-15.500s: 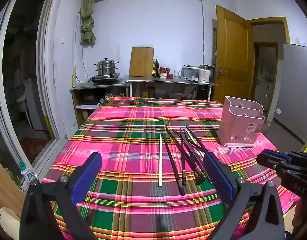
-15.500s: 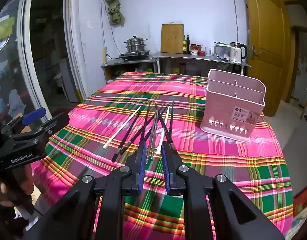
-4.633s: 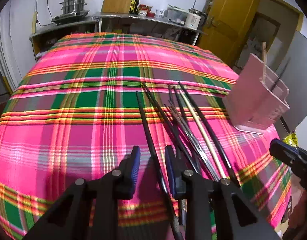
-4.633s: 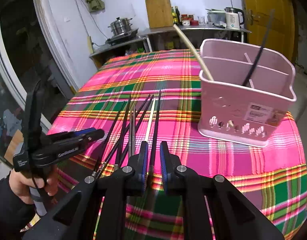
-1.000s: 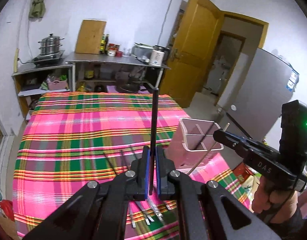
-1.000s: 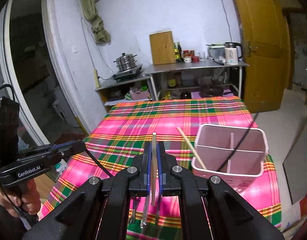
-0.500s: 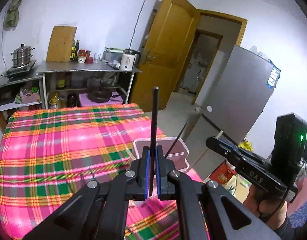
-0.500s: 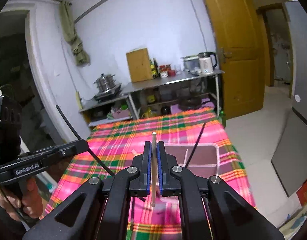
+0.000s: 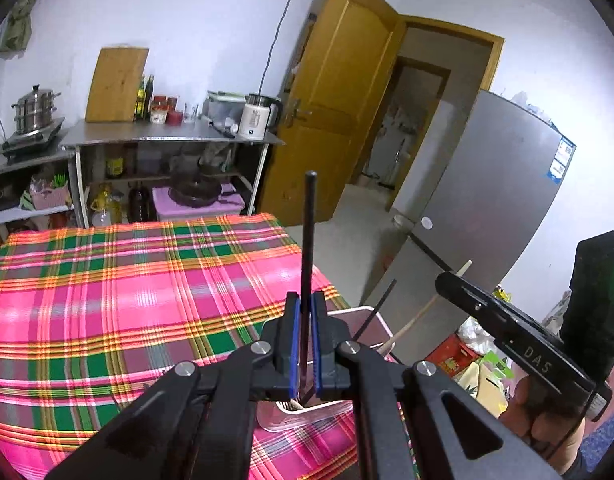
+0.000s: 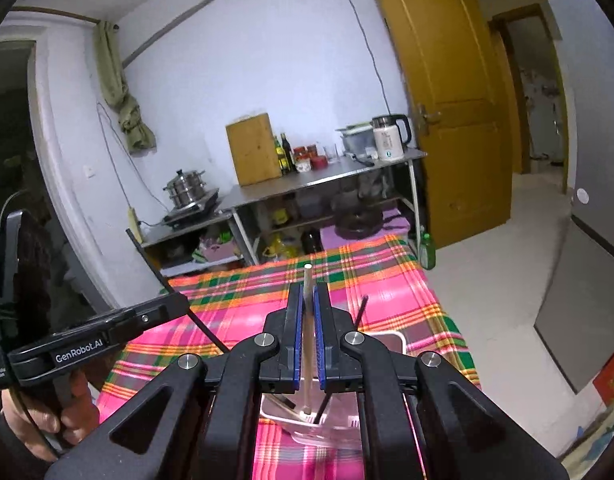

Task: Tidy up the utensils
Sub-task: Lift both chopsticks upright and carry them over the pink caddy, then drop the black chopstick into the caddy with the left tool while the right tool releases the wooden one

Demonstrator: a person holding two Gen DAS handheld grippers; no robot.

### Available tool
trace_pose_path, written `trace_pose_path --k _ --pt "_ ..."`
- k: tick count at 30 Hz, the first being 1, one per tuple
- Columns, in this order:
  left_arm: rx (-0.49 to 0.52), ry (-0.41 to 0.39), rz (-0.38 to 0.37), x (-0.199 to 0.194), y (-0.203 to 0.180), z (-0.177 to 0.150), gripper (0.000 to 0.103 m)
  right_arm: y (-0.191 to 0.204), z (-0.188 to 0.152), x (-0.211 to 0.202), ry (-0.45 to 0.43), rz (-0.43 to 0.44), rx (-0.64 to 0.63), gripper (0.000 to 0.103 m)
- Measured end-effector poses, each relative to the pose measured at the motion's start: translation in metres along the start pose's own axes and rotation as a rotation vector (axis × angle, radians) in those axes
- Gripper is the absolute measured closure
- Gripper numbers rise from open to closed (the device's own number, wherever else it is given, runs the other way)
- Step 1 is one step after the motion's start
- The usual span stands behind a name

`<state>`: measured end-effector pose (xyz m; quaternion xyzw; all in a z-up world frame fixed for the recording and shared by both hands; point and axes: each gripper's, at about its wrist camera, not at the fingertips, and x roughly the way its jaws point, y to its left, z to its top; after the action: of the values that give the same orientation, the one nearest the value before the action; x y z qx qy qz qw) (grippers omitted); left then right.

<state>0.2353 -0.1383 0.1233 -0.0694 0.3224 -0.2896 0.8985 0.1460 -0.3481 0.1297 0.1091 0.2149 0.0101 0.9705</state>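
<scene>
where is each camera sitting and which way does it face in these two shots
Left wrist: on the left hand-held gripper, looking along its fingers over the pink holder; it grips a black chopstick, and the right hand-held gripper shows at right.
Right wrist: on the right hand-held gripper, gripping a pale chopstick above the holder; a hand shows at left.
Shared: plaid tablecloth, yellow door.

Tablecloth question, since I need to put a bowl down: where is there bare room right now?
The plaid tablecloth lies bare from the far edge by the steel shelf across the left side. It is crowded at the near right corner: the pink holder, the left gripper clamping a black chopstick, and the right gripper clamping a pale chopstick.
</scene>
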Motion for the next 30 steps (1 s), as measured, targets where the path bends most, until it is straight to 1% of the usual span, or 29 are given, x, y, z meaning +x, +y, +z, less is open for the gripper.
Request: trace_pose_path --k 8,13,15,16,17,19,20,26,27,29,30 --pt "-0.008 0.068 0.02 0.026 0.01 -0.019 0.097 -0.013 -0.032 0.028 0.096 -0.018 0.023 0.098" --pt "0.0 0.091 0.024 0.033 0.011 -0.028 0.096 -0.016 -0.041 0.04 0.137 -0.019 0.027 0.097" --pt "0.004 0.092 0.027 0.033 0.011 -0.03 0.089 -0.017 -0.044 0.043 0.153 -0.017 0.028 0.097" --pt "0.003 0.089 0.028 0.031 0.011 -0.03 0.079 -0.017 -0.044 0.044 0.159 -0.019 0.028 0.097" --pt "0.003 0.083 0.027 0.029 0.011 -0.031 0.077 -0.017 -0.045 0.043 0.16 -0.021 0.025 0.097" --pt "0.008 0.072 0.028 0.023 0.012 -0.032 0.076 -0.016 -0.045 0.039 0.153 -0.025 0.016 0.093" --pt "0.011 0.065 0.032 0.02 0.011 -0.032 0.076 -0.015 -0.044 0.038 0.148 -0.027 0.013 0.092" --pt "0.014 0.016 0.05 -0.007 0.015 -0.034 0.075 -0.009 -0.041 0.019 0.109 -0.041 -0.007 0.092" --pt "0.011 0.005 0.05 -0.013 0.016 -0.035 0.073 -0.009 -0.04 0.015 0.101 -0.043 -0.01 0.092" --pt "0.007 -0.018 0.057 -0.026 0.016 -0.037 0.063 -0.007 -0.04 0.006 0.085 -0.045 -0.016 0.091" --pt "0.005 -0.028 0.061 -0.031 0.019 -0.038 0.062 -0.006 -0.04 0.002 0.081 -0.044 -0.017 0.091"
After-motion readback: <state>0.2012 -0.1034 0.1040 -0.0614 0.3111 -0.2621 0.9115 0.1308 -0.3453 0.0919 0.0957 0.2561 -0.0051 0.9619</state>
